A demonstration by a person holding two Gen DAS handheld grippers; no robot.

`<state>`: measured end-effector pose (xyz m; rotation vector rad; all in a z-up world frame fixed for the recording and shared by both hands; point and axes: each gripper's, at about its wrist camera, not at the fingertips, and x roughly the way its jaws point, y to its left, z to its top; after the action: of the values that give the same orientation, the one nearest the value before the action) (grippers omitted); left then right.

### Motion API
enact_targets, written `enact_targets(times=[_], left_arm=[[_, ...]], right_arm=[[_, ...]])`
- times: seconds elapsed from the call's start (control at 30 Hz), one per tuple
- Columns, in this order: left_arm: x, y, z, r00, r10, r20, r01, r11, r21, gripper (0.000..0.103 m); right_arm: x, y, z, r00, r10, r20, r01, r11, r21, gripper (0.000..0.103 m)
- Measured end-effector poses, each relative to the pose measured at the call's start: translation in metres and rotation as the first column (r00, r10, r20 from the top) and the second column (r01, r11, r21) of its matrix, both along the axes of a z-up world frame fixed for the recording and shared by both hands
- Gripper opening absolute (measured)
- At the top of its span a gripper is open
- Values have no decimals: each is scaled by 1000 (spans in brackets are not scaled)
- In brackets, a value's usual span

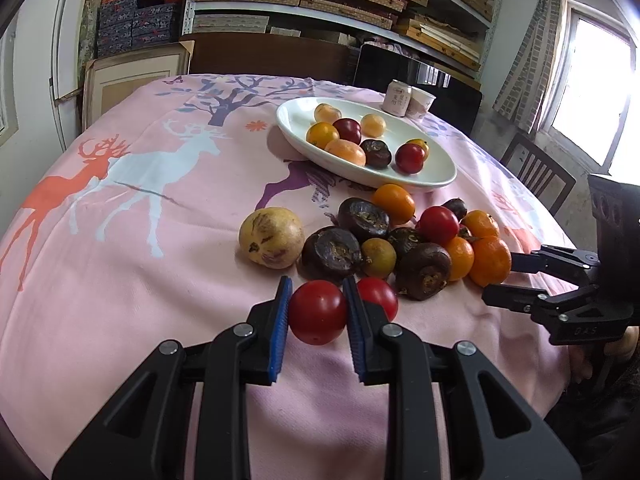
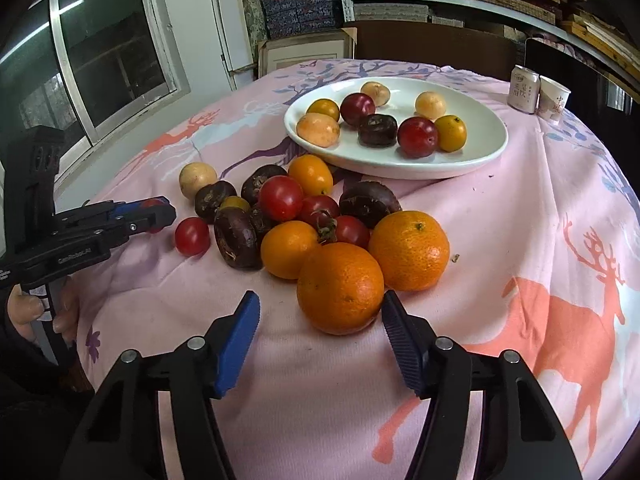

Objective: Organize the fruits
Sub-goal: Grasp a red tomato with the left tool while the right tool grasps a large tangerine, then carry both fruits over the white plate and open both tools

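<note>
My left gripper [image 1: 316,300] is shut on a red cherry tomato [image 1: 318,312] at the near edge of a fruit pile [image 1: 404,236] on the pink deer tablecloth. It also shows in the right wrist view [image 2: 160,210]. My right gripper [image 2: 320,312] is open, its jaws on either side of a large orange [image 2: 340,286] at the front of the pile, close to it; whether they touch it I cannot tell. A white oval plate [image 1: 436,174] behind the pile holds several fruits; it also shows in the right wrist view [image 2: 476,156].
A yellow-brown fruit [image 1: 272,238] lies left of the pile. A second red tomato [image 1: 378,296] sits beside my left gripper. A can [image 1: 396,98] and a paper cup [image 1: 420,104] stand behind the plate. A chair [image 1: 536,168] is at the table's right.
</note>
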<state>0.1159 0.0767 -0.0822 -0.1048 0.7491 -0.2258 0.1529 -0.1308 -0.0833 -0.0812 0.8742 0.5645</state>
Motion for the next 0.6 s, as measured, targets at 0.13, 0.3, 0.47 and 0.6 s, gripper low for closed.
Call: enact_targets(times=[0.13,0.3,0.47,0.6], left_arm=[[-1,0,0,1000,0,2,0,1000,-1,25],[-1,0,0,1000,1,3,-1,1000,0,25],[-2,0,-1,1000,5,1,-5,1000,-3,25],[-1,1,-1,1000,8,0,-8,1000,-7,25]], right_arm=[[8,-8,-5,998,-41,-38,43,998,41,44],[8,-16,-6,998,-43,-49,48,993,104,43],[6,-26,-2,998,-41,-38,47,985,167,43],[7,-38,0,997,-59,-49,69,972,224,43]])
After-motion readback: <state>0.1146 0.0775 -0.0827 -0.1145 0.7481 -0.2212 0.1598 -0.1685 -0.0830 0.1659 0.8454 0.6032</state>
